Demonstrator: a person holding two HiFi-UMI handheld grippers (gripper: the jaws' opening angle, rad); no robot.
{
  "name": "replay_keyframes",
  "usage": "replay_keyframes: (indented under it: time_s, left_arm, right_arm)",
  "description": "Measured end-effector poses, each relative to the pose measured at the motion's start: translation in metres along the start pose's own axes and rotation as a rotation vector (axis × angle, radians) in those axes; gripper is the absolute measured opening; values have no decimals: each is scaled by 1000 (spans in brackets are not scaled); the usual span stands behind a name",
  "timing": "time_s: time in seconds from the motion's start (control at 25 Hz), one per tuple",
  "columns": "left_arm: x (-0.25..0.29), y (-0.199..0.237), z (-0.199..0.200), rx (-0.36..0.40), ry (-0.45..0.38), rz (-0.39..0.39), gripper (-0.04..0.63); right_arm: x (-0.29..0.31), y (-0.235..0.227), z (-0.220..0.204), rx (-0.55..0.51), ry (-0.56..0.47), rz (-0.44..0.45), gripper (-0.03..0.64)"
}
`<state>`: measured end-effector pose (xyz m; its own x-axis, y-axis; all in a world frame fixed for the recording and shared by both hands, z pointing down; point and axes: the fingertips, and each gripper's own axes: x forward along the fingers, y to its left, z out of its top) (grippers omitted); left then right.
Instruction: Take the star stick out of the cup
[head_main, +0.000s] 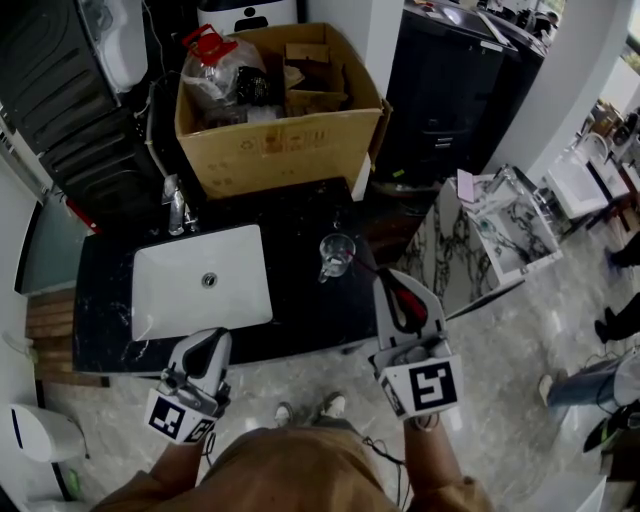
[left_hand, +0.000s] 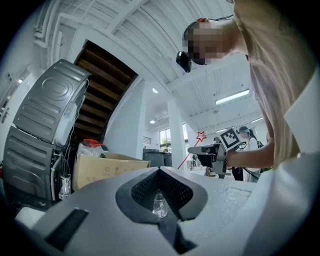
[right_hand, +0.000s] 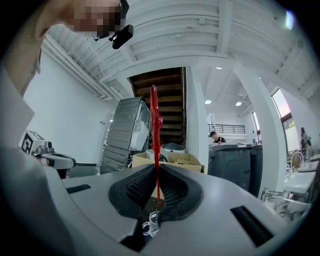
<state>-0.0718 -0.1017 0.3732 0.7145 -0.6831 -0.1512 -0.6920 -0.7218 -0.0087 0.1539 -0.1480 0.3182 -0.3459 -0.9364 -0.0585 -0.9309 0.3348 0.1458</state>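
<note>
The red star stick (right_hand: 155, 130) stands up between the jaws of my right gripper (right_hand: 157, 169), which is shut on its thin shaft. In the head view the right gripper (head_main: 388, 282) hovers just right of and nearer than the clear glass cup (head_main: 337, 256) on the black counter (head_main: 300, 310); the stick (head_main: 406, 298) is clear of the cup. The left gripper view shows the star (left_hand: 201, 135) above the right gripper (left_hand: 196, 149). My left gripper (head_main: 209, 342) is shut and holds nothing, in front of the sink. The cup (left_hand: 160, 205) shows past its closed jaws.
A white sink (head_main: 200, 282) with a tap (head_main: 176, 212) fills the counter's left. An open cardboard box (head_main: 275, 110) with a plastic bottle stands behind. A marble-topped table (head_main: 480, 235) lies to the right, dark bins (head_main: 450, 80) beyond. A washing machine (left_hand: 45, 120) stands at the left.
</note>
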Motion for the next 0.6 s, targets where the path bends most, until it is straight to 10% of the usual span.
replay_keyframes:
  time_s: [0.6]
  left_arm:
    - [0,2,2,8,-2,-7,2]
  right_arm:
    - [-28,1,27,63,-39,-8,11]
